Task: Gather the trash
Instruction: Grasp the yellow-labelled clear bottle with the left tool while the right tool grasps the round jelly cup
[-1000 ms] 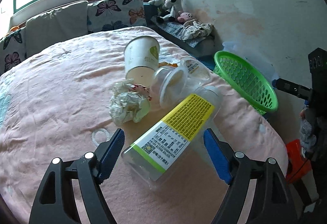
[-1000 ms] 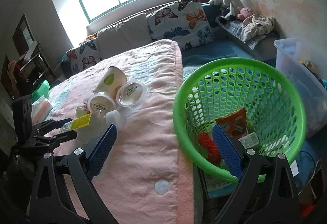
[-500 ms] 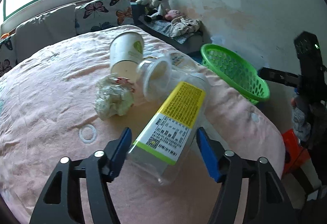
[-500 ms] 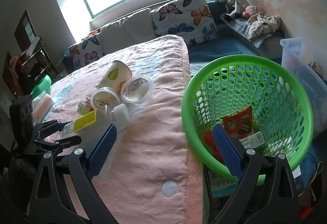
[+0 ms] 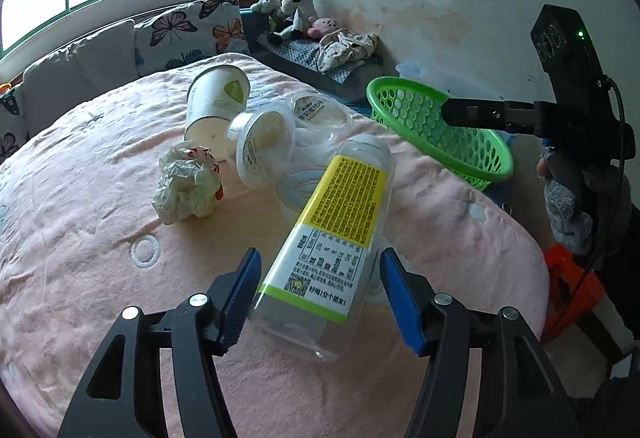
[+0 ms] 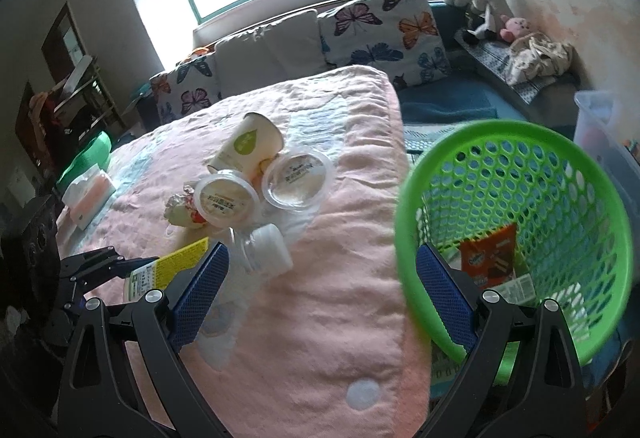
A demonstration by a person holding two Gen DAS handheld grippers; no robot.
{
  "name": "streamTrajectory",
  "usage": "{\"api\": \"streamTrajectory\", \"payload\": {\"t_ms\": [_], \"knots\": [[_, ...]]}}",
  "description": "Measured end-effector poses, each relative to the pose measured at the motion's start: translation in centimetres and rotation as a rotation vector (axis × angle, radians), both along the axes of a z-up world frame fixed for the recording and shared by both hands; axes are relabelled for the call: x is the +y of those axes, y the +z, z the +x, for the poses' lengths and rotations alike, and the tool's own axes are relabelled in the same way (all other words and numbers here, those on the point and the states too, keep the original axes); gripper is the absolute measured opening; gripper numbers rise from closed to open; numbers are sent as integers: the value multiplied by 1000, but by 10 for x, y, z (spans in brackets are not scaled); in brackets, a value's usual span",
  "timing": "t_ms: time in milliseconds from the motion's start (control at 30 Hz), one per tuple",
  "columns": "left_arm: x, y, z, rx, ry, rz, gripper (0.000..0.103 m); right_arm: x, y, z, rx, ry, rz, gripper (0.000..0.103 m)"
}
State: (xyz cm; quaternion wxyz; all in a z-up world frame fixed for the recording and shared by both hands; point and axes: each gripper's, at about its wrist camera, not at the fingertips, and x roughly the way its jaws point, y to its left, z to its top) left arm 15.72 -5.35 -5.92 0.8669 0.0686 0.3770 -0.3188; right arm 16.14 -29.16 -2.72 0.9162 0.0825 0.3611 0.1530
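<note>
A clear plastic bottle with a yellow and white label lies on the pink bed cover, its base between the fingers of my left gripper. The jaws stand around it; contact is unclear. The bottle also shows in the right wrist view, white cap toward me. Beyond lie a crumpled wrapper, a paper cup and two clear lidded tubs. My right gripper is open and empty, hovering between the bed and a green basket that holds wrappers.
The pink bed cover ends at its right edge beside the basket. A tissue pack lies at the far left of the bed. Butterfly pillows and soft toys line the back. A clear bin stands behind the basket.
My left gripper has closed in around the bottle's base and the bottle has tipped up and turned. My right gripper has drifted left, so the basket sits further right in its view.
</note>
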Motion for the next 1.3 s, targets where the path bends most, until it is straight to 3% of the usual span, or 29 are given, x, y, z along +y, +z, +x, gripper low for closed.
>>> {"api": "streamTrajectory", "payload": {"t_ms": [233,467,833,1300], "knots": [[7,10,-10,-17,47,-27,52,14,4,14,-10,45,-23,92],[27,44,-29,-72,112,-93,45,31,-2,36,7,88,-22,87],[50,65,-27,-63,194,-126,45,58,-27,71,49,112,-98,73],[64,80,-29,-77,220,-167,44,58,-41,100,66,103,-142,72]]}}
